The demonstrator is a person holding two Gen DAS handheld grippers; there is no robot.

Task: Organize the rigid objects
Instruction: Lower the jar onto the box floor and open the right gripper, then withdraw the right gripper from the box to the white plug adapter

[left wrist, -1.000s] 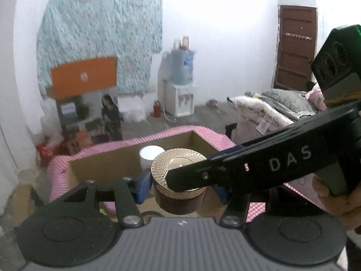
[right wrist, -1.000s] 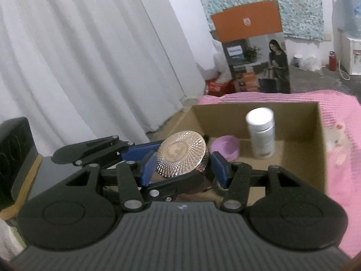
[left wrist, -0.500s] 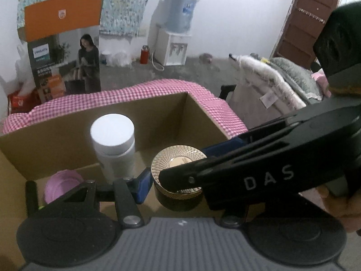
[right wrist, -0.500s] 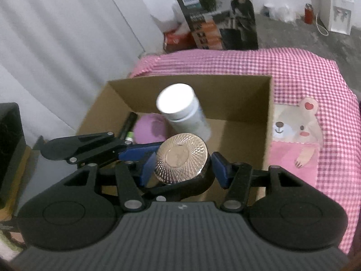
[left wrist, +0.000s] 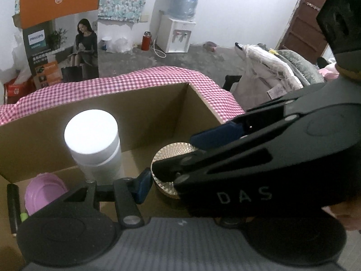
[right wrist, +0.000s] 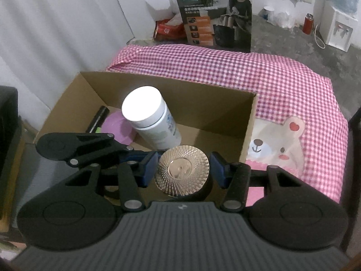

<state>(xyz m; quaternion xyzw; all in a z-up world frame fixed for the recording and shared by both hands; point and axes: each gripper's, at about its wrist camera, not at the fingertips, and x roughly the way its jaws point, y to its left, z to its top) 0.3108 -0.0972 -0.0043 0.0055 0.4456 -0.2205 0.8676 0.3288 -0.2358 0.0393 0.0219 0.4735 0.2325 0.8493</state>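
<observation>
Both handheld tools share one build: a ribbed grey housing at the near edge, flanked by two round matte-black discs. From each disc a black linkage arm with a triangular cut-out and silver pivot screws runs forward to a finger faced with a dark blue pad. The right gripper [right wrist: 183, 169] shows both blue pads [right wrist: 150, 169] clearly. On the left gripper [left wrist: 171, 176] only one blue pad [left wrist: 142, 186] shows. Seen from the side, the right tool's black body carries white "DAS" lettering, and a bulky black block sits on top of it.
</observation>
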